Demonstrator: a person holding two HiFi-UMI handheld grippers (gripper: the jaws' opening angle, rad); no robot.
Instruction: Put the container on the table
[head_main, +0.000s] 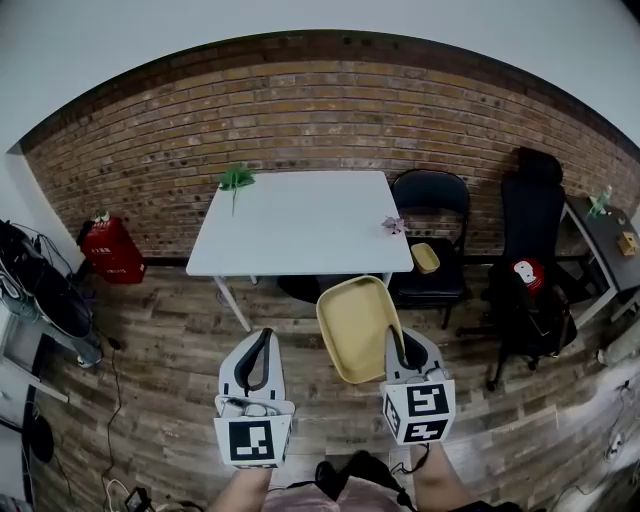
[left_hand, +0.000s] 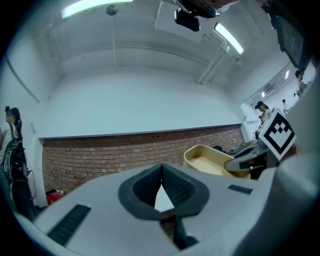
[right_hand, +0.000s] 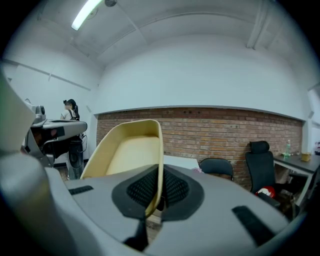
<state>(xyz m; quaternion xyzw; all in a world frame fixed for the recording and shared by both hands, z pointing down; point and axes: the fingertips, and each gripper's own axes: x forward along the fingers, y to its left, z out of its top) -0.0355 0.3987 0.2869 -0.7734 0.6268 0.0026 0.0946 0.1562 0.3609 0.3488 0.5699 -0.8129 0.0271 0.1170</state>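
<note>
Right now the right gripper (head_main: 402, 348) has its fingers (right_hand: 176, 189) clamped on the rim of the yellow container (head_main: 355, 322), held tilted above the wooden floor (head_main: 160, 350), short of the white worktop (head_main: 300, 225). The left gripper (head_main: 262, 345) is empty, fingers together. A green plant (head_main: 236, 180) sits at the worktop's far left corner and a small pink flower (head_main: 393, 225) at its right edge. A black folding chair (head_main: 432, 192) stands just beside that edge.

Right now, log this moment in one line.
right gripper: shut on yellow container rim | left gripper: shut, empty | white table: ahead, container not yet on it
</note>
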